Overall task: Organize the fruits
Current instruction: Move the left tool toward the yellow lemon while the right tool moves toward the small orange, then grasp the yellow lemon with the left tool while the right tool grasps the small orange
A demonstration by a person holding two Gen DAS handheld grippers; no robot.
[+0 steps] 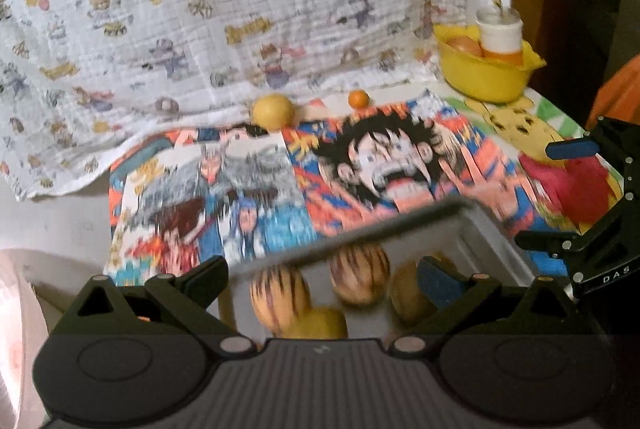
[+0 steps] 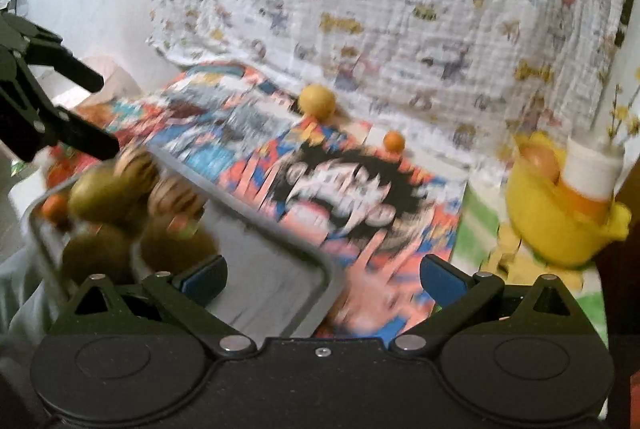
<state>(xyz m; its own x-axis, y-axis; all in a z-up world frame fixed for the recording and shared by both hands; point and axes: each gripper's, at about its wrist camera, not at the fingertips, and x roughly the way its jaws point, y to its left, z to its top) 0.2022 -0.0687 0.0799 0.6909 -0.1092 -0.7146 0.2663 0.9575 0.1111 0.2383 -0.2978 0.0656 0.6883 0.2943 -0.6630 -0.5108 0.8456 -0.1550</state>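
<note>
Left wrist view: my left gripper (image 1: 322, 279) hangs with its jaws spread wide and empty above a grey rectangular tray (image 1: 360, 233). Inside that tray lie two tan, brown-striped round fruits (image 1: 359, 279), a yellow fruit (image 1: 320, 323) and a dull tan fruit (image 1: 408, 295), all close together. Beyond the tray, on a bright cartoon-printed mat (image 1: 340, 165), a yellow round fruit (image 1: 273, 110) and a small orange fruit (image 1: 358, 98) sit well apart along the far edge, against a white cartoon-printed cloth (image 1: 200, 9). Far right of the tray stands a yellow plastic bowl (image 1: 484, 77) holding a white-capped jar (image 1: 501, 33). My right gripper (image 1: 576, 189) shows right of the tray, jaws apart.

Right wrist view: my right gripper (image 2: 322, 277) is likewise spread and empty, over the tray's (image 2: 280, 253) near right corner. Striped and greenish fruits (image 2: 100, 201) cluster at the tray's left end, blurred. Past the tray lie the yellow round fruit (image 2: 317, 100) and small orange fruit (image 2: 394, 141); the yellow bowl (image 2: 552, 225) stands far right. My left gripper's fingers (image 2: 86, 141) reach over the tray's left end.
</note>
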